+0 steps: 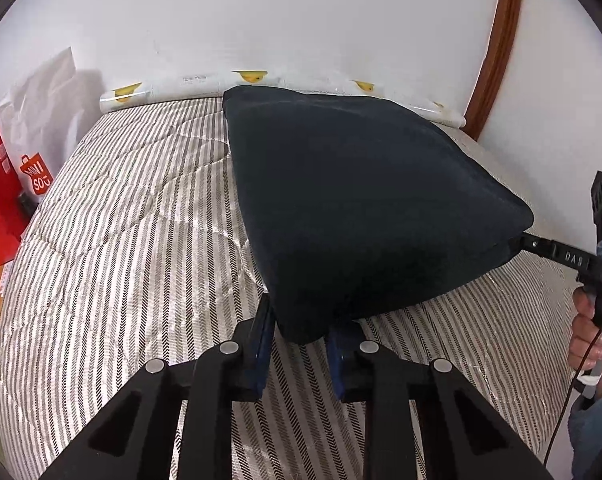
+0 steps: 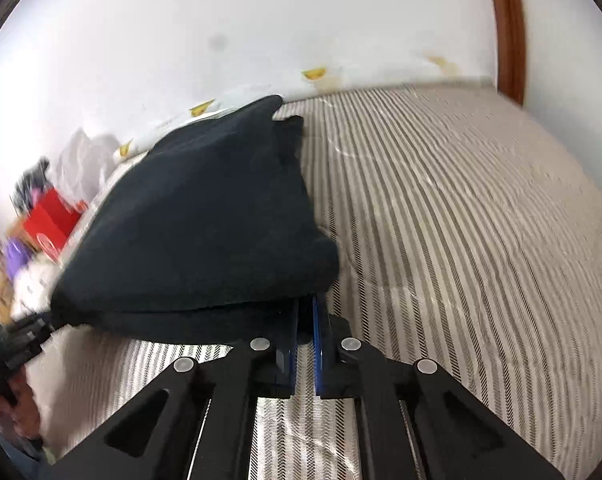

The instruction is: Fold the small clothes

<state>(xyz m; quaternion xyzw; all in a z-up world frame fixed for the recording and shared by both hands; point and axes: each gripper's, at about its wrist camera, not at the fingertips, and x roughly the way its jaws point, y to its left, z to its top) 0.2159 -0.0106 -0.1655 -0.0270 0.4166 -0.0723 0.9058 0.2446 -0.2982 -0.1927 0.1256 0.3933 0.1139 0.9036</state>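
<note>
Pinching near corners: left gripper [image 1: 301,334] clamped on dark garment [image 1: 353,208], right gripper [image 2: 305,312] nearly closed on its other near corner. Garment hangs lifted between them over the striped mattress [image 1: 113,240], near edge running gripper to gripper, far edge resting toward the wall. Next move likely carries both corners forward.

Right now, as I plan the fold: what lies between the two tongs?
The dark garment spans the whole stretch, a near corner in the left tongs and another in the right tongs, lifted above the striped bedcover. The left wrist view shows it.
</note>
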